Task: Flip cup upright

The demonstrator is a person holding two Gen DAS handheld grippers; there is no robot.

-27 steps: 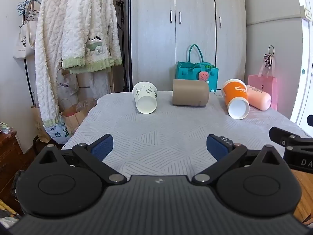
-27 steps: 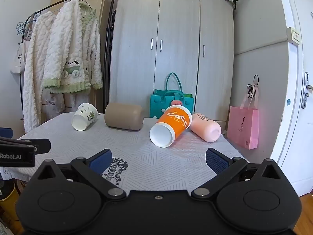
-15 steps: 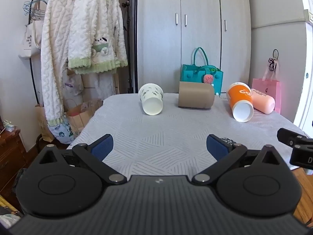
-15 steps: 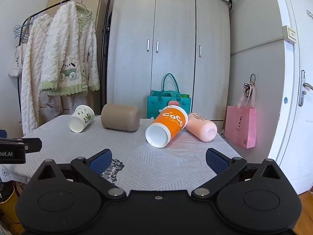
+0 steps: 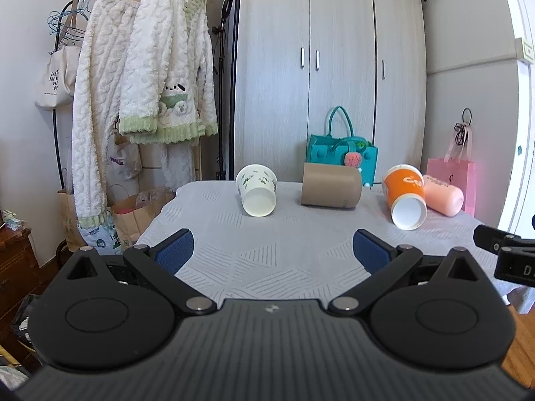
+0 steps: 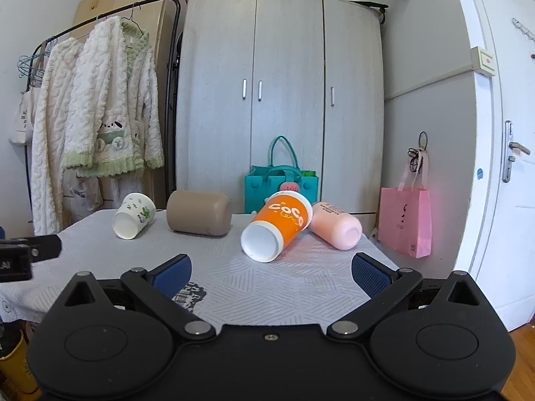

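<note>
Several cups lie on their sides along the far part of a grey patterned table [image 5: 267,254]. A white cup with green print [image 5: 256,189] [image 6: 134,215] lies at the left, a brown cup [image 5: 331,185] [image 6: 198,208] beside it, then an orange cup [image 5: 405,196] [image 6: 277,226] and a pink cup [image 5: 443,194] [image 6: 336,225] at the right. My left gripper [image 5: 272,251] is open and empty, well short of the white and brown cups. My right gripper [image 6: 271,270] is open and empty, just short of the orange cup's mouth.
A grey wardrobe [image 6: 281,100] stands behind the table with a teal bag [image 6: 281,183] in front of it. A clothes rack with white robes [image 5: 143,80] stands at the left. A pink bag [image 6: 406,220] hangs near the white door [image 6: 501,133] at the right.
Both grippers have tilted upward, so the cups sit lower in each view. They stay open and empty. No cup has moved.
</note>
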